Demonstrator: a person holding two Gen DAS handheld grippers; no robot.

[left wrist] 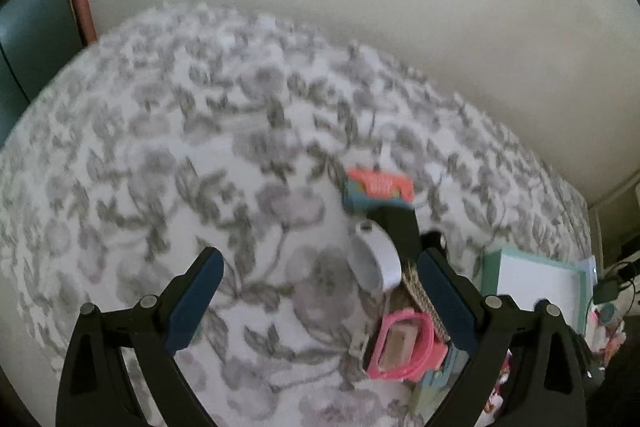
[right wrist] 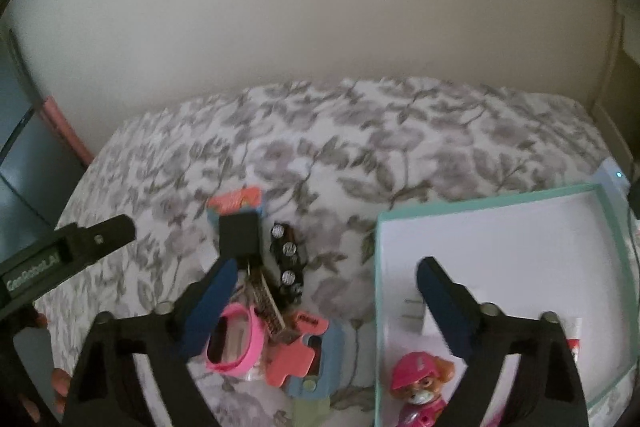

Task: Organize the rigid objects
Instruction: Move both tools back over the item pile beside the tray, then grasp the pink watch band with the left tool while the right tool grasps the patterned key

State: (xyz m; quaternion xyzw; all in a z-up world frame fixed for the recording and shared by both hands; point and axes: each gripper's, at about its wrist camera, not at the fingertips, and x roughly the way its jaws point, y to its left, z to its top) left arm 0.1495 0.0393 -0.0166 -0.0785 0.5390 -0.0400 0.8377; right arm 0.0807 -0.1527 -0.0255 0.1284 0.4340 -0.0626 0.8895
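A pile of small objects lies on the floral bedspread (left wrist: 160,167): a pink bracelet (right wrist: 236,343), a black box (right wrist: 239,235), black capacitors (right wrist: 288,263), a coral and blue package (right wrist: 236,205) and coral and blue pieces (right wrist: 304,355). In the left wrist view I see the pink bracelet (left wrist: 402,347), a white curved piece (left wrist: 376,259) and the coral package (left wrist: 378,189). A teal-rimmed white box (right wrist: 492,215) holds a pink toy pup (right wrist: 420,383). My left gripper (left wrist: 322,279) is open and empty beside the pile. My right gripper (right wrist: 326,285) is open and empty above the pile and the box edge.
A plain wall (right wrist: 320,7) runs behind the bed. A dark cabinet with a pink edge (left wrist: 40,19) stands at the far left. Cables and a charger (left wrist: 610,287) lie right of the teal box (left wrist: 536,279). My left gripper's side (right wrist: 68,247) shows in the right wrist view.
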